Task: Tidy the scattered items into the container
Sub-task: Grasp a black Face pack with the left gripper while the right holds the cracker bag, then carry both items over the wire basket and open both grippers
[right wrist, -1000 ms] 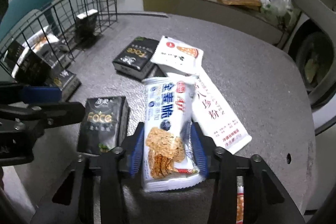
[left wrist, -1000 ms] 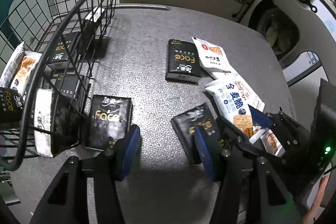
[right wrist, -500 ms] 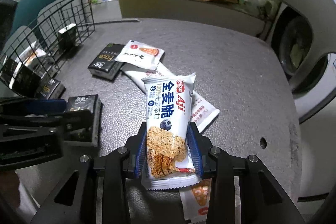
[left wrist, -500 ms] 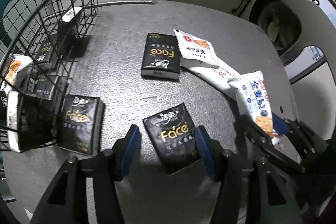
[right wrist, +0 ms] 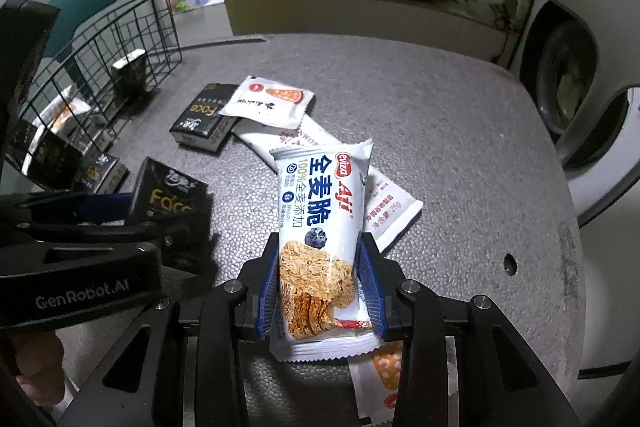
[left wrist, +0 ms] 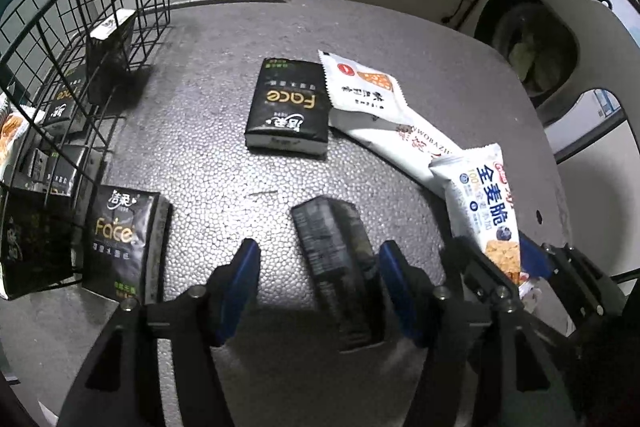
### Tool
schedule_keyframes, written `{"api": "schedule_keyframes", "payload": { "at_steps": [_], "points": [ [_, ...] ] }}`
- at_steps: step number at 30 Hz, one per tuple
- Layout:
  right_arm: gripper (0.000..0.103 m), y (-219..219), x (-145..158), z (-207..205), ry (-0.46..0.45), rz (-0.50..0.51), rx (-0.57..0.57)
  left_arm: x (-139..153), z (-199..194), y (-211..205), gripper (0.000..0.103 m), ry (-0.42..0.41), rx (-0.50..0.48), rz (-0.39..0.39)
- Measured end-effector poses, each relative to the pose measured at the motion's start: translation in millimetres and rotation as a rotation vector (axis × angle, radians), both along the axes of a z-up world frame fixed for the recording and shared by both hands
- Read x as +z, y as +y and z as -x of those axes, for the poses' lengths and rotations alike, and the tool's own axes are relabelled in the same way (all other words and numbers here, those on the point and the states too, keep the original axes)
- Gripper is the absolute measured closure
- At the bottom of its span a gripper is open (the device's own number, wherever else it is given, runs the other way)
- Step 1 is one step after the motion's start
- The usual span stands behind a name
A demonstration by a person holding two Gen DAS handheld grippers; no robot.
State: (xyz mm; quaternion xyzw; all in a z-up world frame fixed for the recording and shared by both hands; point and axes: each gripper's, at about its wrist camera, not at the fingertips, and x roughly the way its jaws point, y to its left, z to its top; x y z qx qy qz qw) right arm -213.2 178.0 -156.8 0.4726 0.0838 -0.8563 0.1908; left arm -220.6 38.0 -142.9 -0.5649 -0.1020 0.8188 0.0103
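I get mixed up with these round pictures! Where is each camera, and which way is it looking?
Left wrist view: sits on the left gripper, looking along its jaws over the grey speckled table; its black arms and blue pads straddle a tilted black tissue pack.
Right wrist view: sits on the right gripper, looking forward over the same table; its jaws clamp a white wholewheat biscuit packet.
Shared: both show the black wire basket, the flat black "Face" tissue pack, and each other's gripper.

"Face" on black tissue pack (left wrist: 287,105)
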Motion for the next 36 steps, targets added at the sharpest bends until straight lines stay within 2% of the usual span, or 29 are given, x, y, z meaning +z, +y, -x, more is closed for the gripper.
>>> {"api": "schedule_keyframes", "payload": {
  "at_steps": [2, 4, 6, 11, 17, 23, 27, 29, 31, 36],
  "points": [
    [0.066, 0, 0, 0, 0.0, -0.002, -0.001, 0, 0, 0, 0.066, -0.001, -0.016, -0.022],
    [0.066, 0, 0, 0, 0.0, -0.001, -0.002, 2, 1, 2, 0.071, -0.001, -0.022, -0.013],
    [0.066, 1, 0, 0, -0.005, 0.011, 0.0, 5, 1, 1, 0.08, 0.007, -0.021, 0.001],
    [0.067, -2, 6, -4, 0.012, 0.004, -0.005, 19, -1, -5, 0.082, 0.029, -0.03, -0.003],
    [0.067, -10, 37, -13, 0.051, 0.049, -0.004, 45, -13, -13, 0.082, 0.078, -0.042, 0.012],
    [0.067, -46, 95, -28, 0.128, 0.121, 0.057, 110, -24, -34, 0.082, 0.201, -0.03, 0.01],
    [0.067, -105, 136, -43, 0.158, 0.183, 0.181, 149, -30, -83, 0.082, 0.252, 0.011, 0.032],
    [0.067, -139, 144, -46, 0.151, 0.196, 0.241, 160, -31, -116, 0.082, 0.256, 0.041, 0.068],
    [0.066, -169, 146, -48, 0.139, 0.199, 0.281, 162, -32, -151, 0.082, 0.243, 0.085, 0.124],
    [0.066, -230, 127, -44, 0.052, 0.215, 0.34, 146, -35, -213, 0.082, 0.17, 0.142, 0.166]
  ]
}}
